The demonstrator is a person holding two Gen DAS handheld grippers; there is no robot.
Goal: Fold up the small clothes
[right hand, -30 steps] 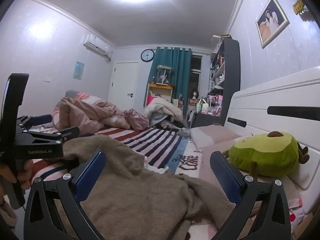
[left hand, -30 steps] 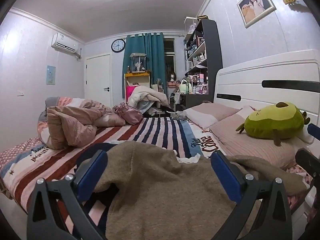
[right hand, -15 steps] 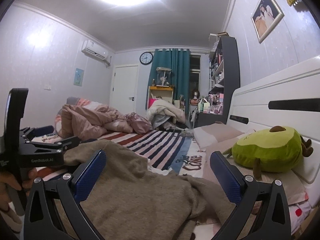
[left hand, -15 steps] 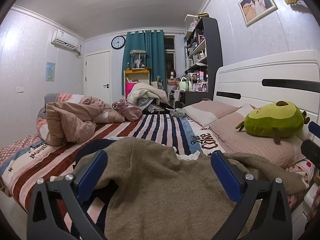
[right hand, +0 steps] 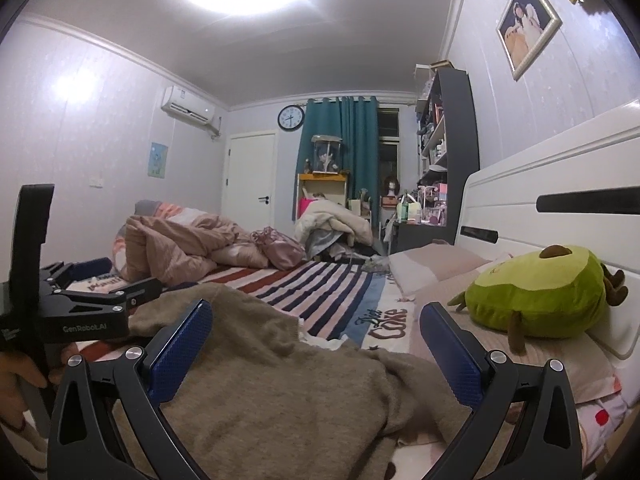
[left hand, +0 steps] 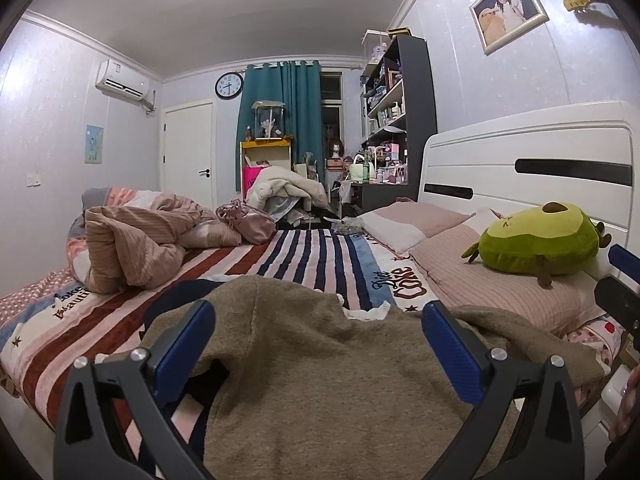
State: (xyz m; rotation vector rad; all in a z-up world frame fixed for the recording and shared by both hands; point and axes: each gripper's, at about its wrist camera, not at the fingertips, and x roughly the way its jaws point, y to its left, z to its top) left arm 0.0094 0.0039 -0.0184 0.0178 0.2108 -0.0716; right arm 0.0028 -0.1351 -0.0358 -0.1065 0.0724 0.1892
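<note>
Covering the near bed, striped sheet [left hand: 312,256] carries brown sweater [left hand: 320,380], spread flat, right under both grippers. Pink duvet [left hand: 132,248] bunched far left, avocado plush [left hand: 536,240] on pillows right. Left gripper [left hand: 316,344] and right gripper [right hand: 316,340] gape wide, empty.

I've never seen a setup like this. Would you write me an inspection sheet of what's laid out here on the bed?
Surface: striped bedsheet on the bed.
Job's things: brown sweater, spread out and rumpled at the near edge, with a white ruffled collar showing.
Clutter: pink quilt bunched at the far left, shiny pink bag, avocado plush on the pillows.
Grippers: left tool open above the sweater, holding nothing; right tool likewise open and empty.
Cables: nothing seen.
Surroundings: white headboard, teal curtain, wall clock, dark shelving.
</note>
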